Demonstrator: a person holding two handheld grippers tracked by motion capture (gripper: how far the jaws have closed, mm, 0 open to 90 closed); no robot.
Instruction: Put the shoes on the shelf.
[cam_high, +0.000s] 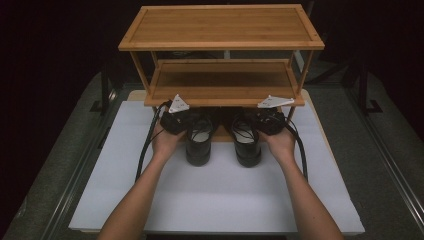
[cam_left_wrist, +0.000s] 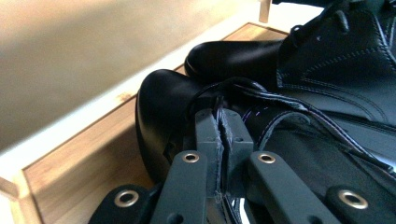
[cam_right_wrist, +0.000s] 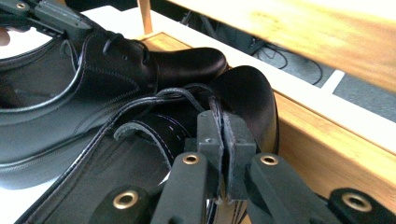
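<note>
Two black leather lace-up shoes stand side by side on the white mat, toes pushed onto the lowest board of a wooden rack (cam_high: 222, 80), heels toward me. My left gripper (cam_high: 191, 123) is shut on the upper edge of the left shoe (cam_high: 198, 147). In the left gripper view the jaws (cam_left_wrist: 220, 128) pinch that thin leather rim by the laces, with the left shoe's toe (cam_left_wrist: 156, 107) ahead. My right gripper (cam_high: 257, 123) is shut the same way on the right shoe (cam_high: 247, 149); its jaws (cam_right_wrist: 222, 133) clamp the rim, behind the rounded toe (cam_right_wrist: 254, 93).
The rack has a top shelf (cam_high: 220, 25) and a middle shelf overhanging the shoes' toes. Its bottom board (cam_left_wrist: 79, 158) has a raised light edge. The white mat (cam_high: 225, 195) lies in front. Cables trail from both grippers along my forearms.
</note>
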